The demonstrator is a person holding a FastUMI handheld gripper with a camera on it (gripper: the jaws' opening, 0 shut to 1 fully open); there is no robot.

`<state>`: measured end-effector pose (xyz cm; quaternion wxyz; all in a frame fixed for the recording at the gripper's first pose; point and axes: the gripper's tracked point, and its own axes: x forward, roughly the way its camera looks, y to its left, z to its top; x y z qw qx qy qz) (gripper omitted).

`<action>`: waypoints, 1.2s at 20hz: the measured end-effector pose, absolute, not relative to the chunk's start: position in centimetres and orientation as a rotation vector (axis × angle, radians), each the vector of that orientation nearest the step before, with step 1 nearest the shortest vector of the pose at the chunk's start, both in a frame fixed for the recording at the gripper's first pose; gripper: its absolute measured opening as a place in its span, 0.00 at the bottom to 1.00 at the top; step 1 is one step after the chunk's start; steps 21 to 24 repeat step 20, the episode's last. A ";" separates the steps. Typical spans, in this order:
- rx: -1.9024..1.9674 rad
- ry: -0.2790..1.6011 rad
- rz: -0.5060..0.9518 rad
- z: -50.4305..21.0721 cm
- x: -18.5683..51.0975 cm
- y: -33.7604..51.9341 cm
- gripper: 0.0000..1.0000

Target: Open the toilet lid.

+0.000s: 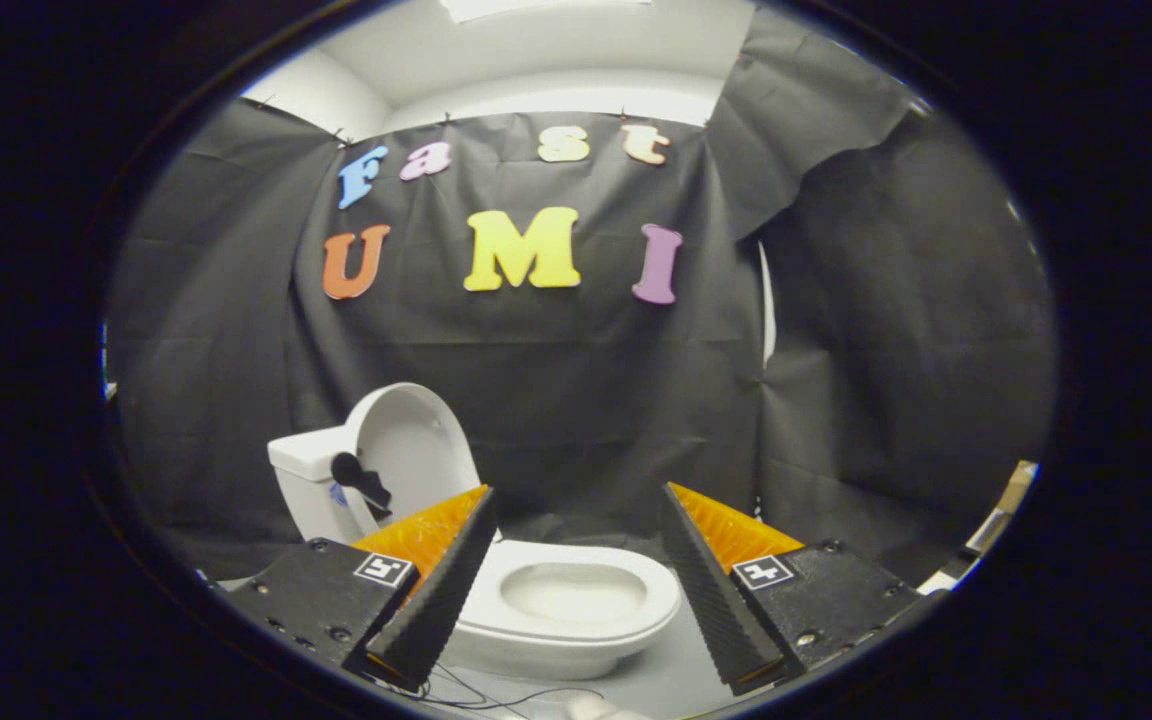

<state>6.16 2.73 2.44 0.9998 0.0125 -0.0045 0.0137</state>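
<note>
A: Two fingers of tongs [576, 560] wide apart, holding nothing. Toilet lid [414, 445] already upright vs tank [308, 480], beyond the left finger; bowl [576, 600] between fingers.

B: Looks done imo. Back off straight, don't bump lid.

Setting: a staged recording booth, not a real bathroom.
- Black cloth wall [576, 400], creased, hung in panels and pinned along its top edge, closing off the back and sides.
- White room wall [546, 95] and ceiling visible above the cloth.
- 1 small white toilet [576, 610] with tank [311, 480], lid [416, 445] standing upright, set on a pale grey surface [676, 670] in front of the cloth.
- Thin dark cable [496, 695] loose on the surface near the toilet.
- Cardboard [1014, 490] at the booth's right edge.
</note>
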 end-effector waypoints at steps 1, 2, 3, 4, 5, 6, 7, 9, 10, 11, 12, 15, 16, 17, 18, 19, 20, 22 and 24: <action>0.037 0.013 0.004 1.1 5.7 1.3 1.00; 0.044 0.034 -0.017 -0.2 5.2 0.0 1.00; 0.045 0.042 -0.035 -1.1 4.7 -1.3 1.00; 0.036 0.053 -0.057 -1.9 4.2 -2.4 1.00; 0.022 0.064 -0.072 -2.3 3.8 -3.2 1.00; 0.007 0.077 -0.083 -2.9 3.4 -3.7 1.00; -0.001 0.088 -0.080 -3.3 2.9 -4.0 1.00; 0.005 0.090 -0.071 -3.4 2.2 -3.9 1.00; 0.006 0.084 -0.065 -3.2 2.0 -3.9 1.00; 0.001 0.079 -0.063 -3.0 2.0 -3.7 1.00; -0.008 0.077 -0.062 -3.2 2.1 -3.6 1.00; -0.007 0.081 -0.040 -2.9 2.2 -2.8 1.00; -0.002 0.078 -0.030 -2.8 2.3 -2.5 1.00; -0.004 0.078 -0.032 -2.7 2.2 -2.4 1.00; -0.013 0.075 -0.035 -2.7 2.2 -2.5 1.00; -0.018 0.074 -0.038 -2.7 2.1 -2.5 1.00; -0.017 0.077 -0.035 -2.7 2.1 -2.3 1.00; -0.017 0.077 -0.035 -2.7 2.1 -2.3 1.00; -0.017 0.077 -0.035 -2.7 2.1 -2.3 1.00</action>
